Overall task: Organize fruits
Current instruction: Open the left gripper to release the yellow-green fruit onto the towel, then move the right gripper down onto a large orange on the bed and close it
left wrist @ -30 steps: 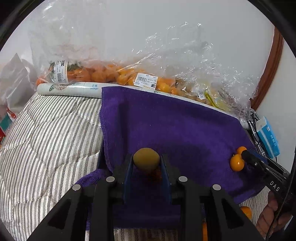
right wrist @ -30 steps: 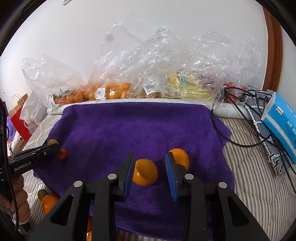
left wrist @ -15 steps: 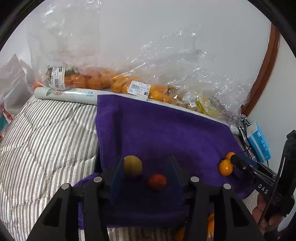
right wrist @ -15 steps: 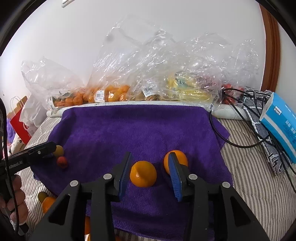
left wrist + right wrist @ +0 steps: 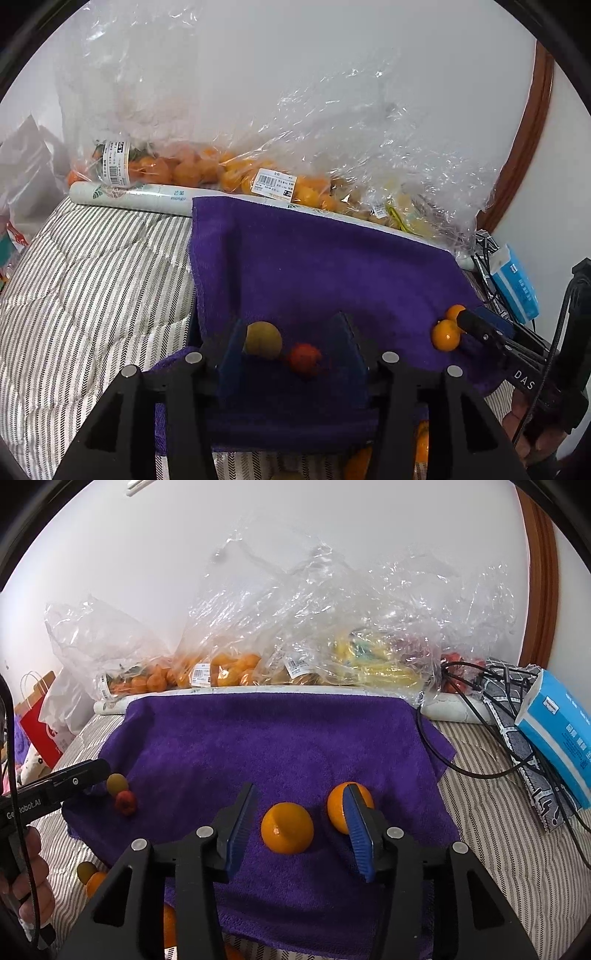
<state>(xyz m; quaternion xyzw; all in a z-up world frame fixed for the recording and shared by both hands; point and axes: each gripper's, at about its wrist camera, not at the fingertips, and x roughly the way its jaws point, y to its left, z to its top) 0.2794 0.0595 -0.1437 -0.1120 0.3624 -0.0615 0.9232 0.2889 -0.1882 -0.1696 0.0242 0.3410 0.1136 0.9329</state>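
Purple towel, two orange fruits on it, a yellow-green one beside a red one — striped grey-white bedding beneath the towel.

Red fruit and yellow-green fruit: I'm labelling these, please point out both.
red fruit [image 5: 304, 359], left wrist view, middle of its skin
yellow-green fruit [image 5: 264, 339], left wrist view, middle of its rounded front
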